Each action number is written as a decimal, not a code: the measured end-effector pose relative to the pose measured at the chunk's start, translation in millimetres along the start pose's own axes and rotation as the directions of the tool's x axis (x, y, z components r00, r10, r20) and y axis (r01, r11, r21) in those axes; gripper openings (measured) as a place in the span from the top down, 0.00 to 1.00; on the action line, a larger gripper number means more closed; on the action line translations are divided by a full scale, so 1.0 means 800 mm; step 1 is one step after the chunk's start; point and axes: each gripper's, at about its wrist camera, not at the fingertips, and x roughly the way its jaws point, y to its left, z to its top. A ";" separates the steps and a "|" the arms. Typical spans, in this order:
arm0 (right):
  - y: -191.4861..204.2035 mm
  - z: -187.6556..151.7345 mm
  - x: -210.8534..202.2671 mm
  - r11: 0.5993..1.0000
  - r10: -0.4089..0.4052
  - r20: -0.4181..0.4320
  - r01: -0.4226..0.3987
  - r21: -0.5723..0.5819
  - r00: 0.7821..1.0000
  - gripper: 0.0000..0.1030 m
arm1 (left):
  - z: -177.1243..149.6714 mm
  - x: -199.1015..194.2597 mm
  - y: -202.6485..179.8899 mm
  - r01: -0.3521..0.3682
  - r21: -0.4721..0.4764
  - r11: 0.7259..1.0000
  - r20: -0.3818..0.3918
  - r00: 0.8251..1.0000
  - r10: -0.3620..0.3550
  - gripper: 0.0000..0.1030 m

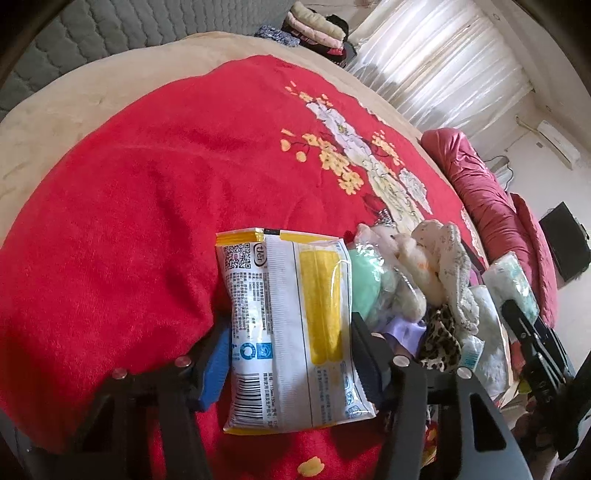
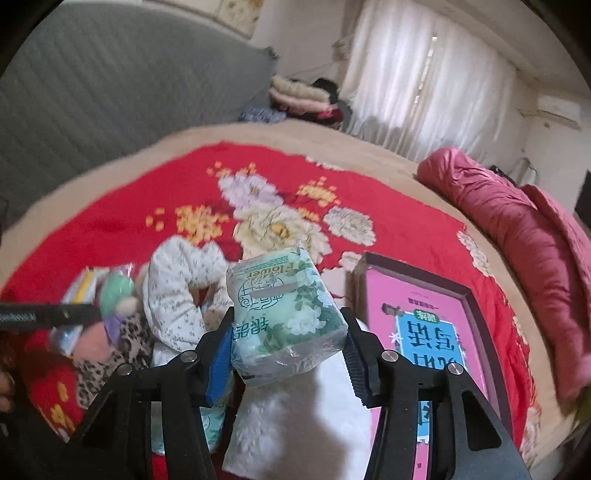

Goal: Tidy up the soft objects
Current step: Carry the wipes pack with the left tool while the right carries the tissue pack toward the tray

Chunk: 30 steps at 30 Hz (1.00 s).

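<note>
Left gripper point(image 1: 290, 354): fingers straddle the white-and-yellow tissue pack point(image 1: 291, 325), blue pad on one long edge, black ribbed pad on the other, both apparently touching the wrapper; read as clamped on the pack, squeeze light, film hardly dented. The pack looks level with the red floral bedspread point(image 1: 129, 192); whether it is lifted or resting cannot be told. Right gripper point(image 2: 286, 354): fingers close on the green floral tissue pack point(image 2: 284, 314), pads at its two side faces, pack tilted and apparently raised above a white fluffy cloth point(image 2: 295, 424); read as grasped. No earlier picture, so no comment on finger motion. Handling judgement: both packs light, soft-cored, wrapped in glossy film, so likely slippery; they should compress rather than break. Best hold is across the short width at mid-length, as now; gripping a sealed end would let the pack swing. Outward, in the left wrist view: a heap of soft items beside the yellow pack, including a mint-green plush point(image 1: 364, 280), a white printed garment point(image 1: 448, 266) and a leopard-print cloth point(image 1: 441, 339). In the right wrist view a pink box point(image 2: 424, 325) lies just right of the green pack. Far corner of the bed: folded clothes point(image 1: 317, 26).
</note>
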 end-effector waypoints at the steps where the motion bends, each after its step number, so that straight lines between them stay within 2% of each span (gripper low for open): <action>1: -0.002 0.000 -0.005 1.000 -0.002 0.009 0.002 0.009 1.000 0.48 | 0.000 -0.002 0.001 0.009 -0.002 1.000 0.006 1.000 -0.009 0.43; 9: -0.013 -0.011 -0.040 0.996 0.004 0.048 -0.008 0.084 0.999 0.48 | -0.002 -0.028 -0.002 0.048 0.025 0.999 0.063 0.997 -0.049 0.44; 15: -0.031 -0.019 -0.062 0.989 -0.018 0.072 0.007 0.150 0.997 0.48 | -0.008 -0.056 -0.021 0.010 0.097 0.995 0.145 0.989 -0.024 0.44; 19: -0.047 -0.027 -0.075 0.980 -0.056 0.083 0.039 0.193 0.995 0.48 | -0.016 -0.067 -0.035 -0.010 0.135 0.991 0.160 0.987 -0.011 0.44; 26: -0.085 -0.046 -0.097 0.958 -0.124 0.103 0.092 0.271 0.987 0.48 | -0.045 -0.086 -0.086 -0.070 0.237 0.969 0.189 0.982 0.025 0.44; 30: -0.106 -0.055 -0.110 0.944 -0.156 0.118 0.113 0.309 0.981 0.48 | -0.063 -0.086 -0.122 -0.049 0.282 0.958 0.161 0.987 0.003 0.44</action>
